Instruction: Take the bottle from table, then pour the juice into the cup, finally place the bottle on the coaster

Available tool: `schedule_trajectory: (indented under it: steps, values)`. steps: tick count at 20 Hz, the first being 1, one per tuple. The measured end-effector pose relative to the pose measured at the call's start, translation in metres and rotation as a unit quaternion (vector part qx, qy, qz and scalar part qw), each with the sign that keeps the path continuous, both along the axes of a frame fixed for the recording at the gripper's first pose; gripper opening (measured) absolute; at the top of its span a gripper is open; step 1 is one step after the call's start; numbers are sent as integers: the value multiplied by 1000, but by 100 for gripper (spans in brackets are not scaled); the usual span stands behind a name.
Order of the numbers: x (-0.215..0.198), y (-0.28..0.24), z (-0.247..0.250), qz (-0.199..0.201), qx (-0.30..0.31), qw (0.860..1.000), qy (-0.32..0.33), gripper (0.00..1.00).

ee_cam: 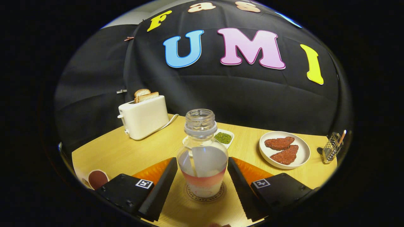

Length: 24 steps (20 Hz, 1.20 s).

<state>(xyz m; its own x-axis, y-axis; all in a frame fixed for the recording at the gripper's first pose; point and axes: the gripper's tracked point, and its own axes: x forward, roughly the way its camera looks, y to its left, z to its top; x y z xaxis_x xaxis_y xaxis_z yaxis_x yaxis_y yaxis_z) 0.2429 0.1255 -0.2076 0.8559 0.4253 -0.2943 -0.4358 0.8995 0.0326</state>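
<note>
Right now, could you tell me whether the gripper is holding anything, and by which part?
Nothing is held: the gripper is open, its fingers flanking the bottle without touching, and the bottle stands on the coaster.

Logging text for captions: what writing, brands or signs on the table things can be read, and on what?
Coaster: ring of print beneath the bottle, too small and curved to read.
Gripper, fingers flanking the bottle: square coded markers, no words.
Toaster, plate: no text visible.

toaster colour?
Cream-white toaster, best in the gripper view; tongs open around the bottle.
</note>
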Motion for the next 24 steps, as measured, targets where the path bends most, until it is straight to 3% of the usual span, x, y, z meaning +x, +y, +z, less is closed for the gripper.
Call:
schedule_trajectory:
  steps: [7,12,17,21,24]
  values:
    - [-48,-21,16,1,8,1000,25,98]
    - [-93,-51,72,-19,-2,999,-28,98]
    - [-130,-85,135,-65,22,996,-54,98]
    - [-152,-128,178,-125,-19,988,-88,98]
    - [-178,-139,201,-141,-28,984,-107,97]
